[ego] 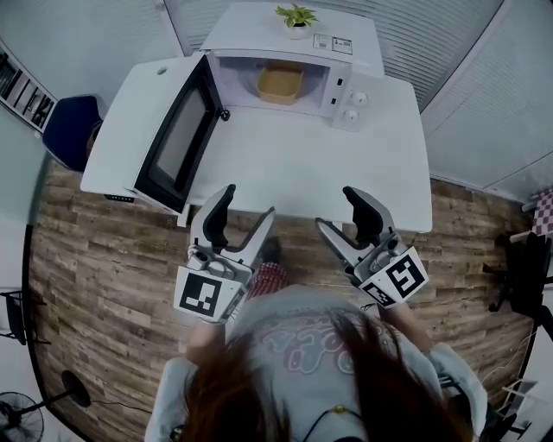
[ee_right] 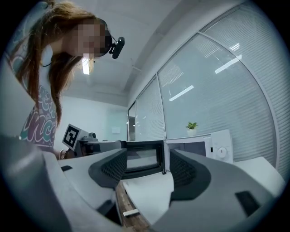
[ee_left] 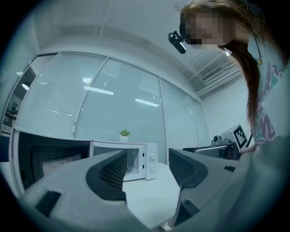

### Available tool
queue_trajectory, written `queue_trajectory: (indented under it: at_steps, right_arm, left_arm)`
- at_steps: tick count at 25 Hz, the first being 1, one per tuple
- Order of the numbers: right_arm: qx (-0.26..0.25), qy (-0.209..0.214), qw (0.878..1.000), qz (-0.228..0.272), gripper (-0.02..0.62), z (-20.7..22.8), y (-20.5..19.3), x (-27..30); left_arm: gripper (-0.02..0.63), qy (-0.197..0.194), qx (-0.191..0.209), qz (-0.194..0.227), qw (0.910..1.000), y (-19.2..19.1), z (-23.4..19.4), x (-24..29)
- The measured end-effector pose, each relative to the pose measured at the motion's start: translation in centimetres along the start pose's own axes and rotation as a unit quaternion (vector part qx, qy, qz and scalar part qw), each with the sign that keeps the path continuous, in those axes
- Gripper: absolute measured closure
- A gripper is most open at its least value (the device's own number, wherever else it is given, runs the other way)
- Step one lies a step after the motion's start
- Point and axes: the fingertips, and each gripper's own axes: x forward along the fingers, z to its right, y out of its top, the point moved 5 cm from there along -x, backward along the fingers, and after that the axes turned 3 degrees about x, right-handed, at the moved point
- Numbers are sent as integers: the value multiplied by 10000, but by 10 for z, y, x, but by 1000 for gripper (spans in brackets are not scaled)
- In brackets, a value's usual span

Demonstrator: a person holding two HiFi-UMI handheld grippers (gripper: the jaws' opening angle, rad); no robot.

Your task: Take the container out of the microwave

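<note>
Nearest the person, the left gripper (ego: 248, 210) and right gripper (ego: 337, 211) hover over the near edge of the surface (ego: 294, 173). Both have their jaws spread apart with nothing between them, and they sit well apart from the microwave (ego: 346, 91).

Further out, the door (ego: 177, 138) hangs wide open on the left, jutting toward the person. It stands close to the left gripper's likely path, so a careless reach could knock it or swing it partly shut.

At the back, the container (ego: 281, 83) sits inside the cavity, roughly central and untouched. The opening looks low and tight, so two open grippers going in together might strike the frame or each other. The container appears to be a shallow tray. A pinch on one rim alone could tip it, and dragging it might catch it on the cavity lip. A plant (ego: 296, 15) stands on top of the microwave, and a hard bump could topple it.
</note>
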Motion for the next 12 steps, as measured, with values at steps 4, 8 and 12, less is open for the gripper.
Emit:
queue_trajectory:
  at_steps: [4,8,12]
  right_arm:
    - [39,-103,9999,54,316,18,3,34]
    - [53,-216,9997,52,316,33,4,63]
    - [36,-354,9994,18,316,47,4,83]
  left_arm:
    - [344,-134,-13,-9,9999,0,-31,28]
    - [344,-284,-65,-40,9996,-3,-59,52]
    - [344,-425,-140,-49,9990,-8,-79,73]
